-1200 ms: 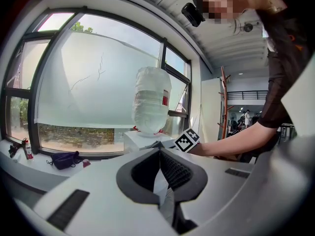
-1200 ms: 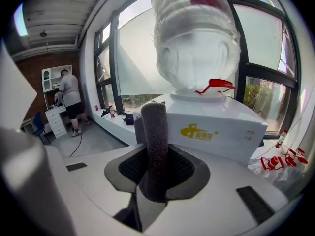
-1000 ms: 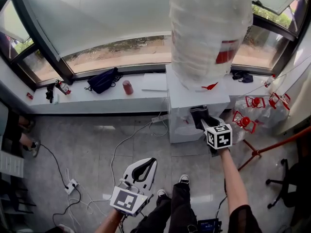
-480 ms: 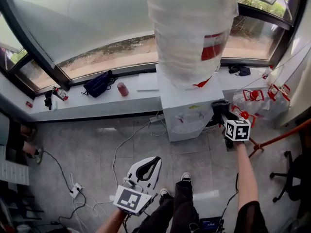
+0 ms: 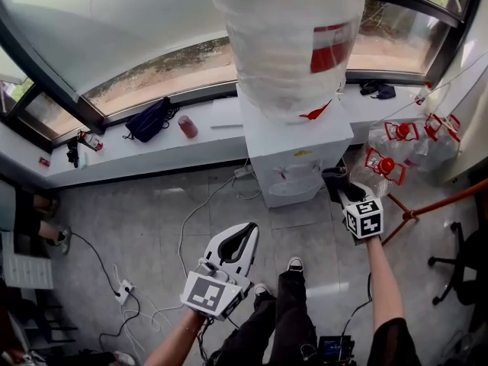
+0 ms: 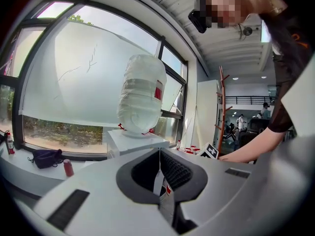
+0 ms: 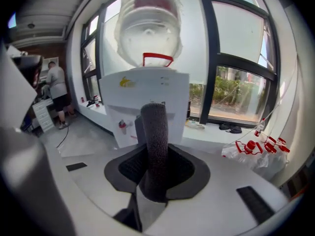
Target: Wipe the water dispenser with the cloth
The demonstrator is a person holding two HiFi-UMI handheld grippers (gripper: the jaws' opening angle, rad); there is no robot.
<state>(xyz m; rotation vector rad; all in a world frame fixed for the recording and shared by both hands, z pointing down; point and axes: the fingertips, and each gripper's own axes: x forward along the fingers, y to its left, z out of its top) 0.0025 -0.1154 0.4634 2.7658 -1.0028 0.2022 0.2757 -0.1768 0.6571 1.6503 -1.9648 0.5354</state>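
Cloth (image 7: 155,141): clamped in right gripper (image 5: 338,191).
Left gripper (image 5: 245,235): closed, empty.
Risk: pushing hard, we could tip dispenser bottle (image 5: 293,44) at 12 o'clock.

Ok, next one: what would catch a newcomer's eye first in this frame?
The big plastic-wrapped water bottle standing on the white water dispenser dominates the upper centre of the head view. Just right of the dispenser's front, the right gripper is shut on a rolled dark cloth. The left gripper is shut and empty, low over the grey floor.
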